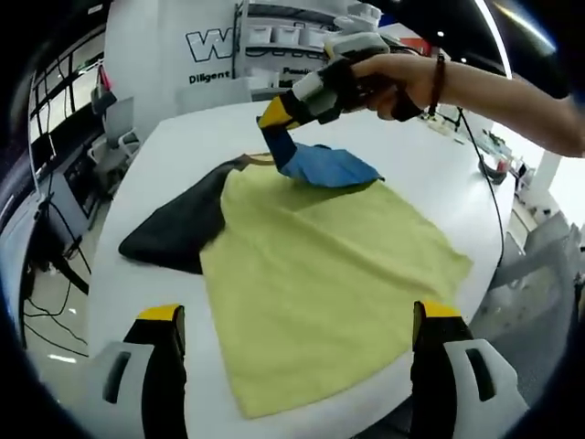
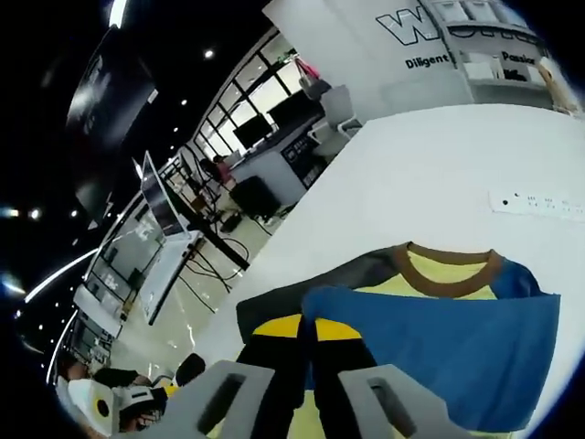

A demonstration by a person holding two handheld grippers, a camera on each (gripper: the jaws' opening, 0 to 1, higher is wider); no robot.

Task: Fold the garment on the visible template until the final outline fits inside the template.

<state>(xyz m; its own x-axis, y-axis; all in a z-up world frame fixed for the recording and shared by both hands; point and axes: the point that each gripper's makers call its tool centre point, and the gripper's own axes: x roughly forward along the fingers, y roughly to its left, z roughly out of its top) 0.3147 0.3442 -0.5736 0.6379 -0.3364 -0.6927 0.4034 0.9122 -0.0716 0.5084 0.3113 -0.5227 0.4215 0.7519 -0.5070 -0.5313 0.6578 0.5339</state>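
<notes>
Black jaws w/ yellow tips, grey bodies; dark wristband (image 1: 440, 80).

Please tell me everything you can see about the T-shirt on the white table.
The T-shirt is soft knit cloth: yellow-green body, brown collar, one dark grey sleeve and one blue sleeve. It lies mostly flat on the white table, hem toward the left gripper, whose jaws stand open and apart from it. The grey sleeve is spread outward. The right gripper is shut on the blue sleeve, which is lifted and folded over the body.
</notes>
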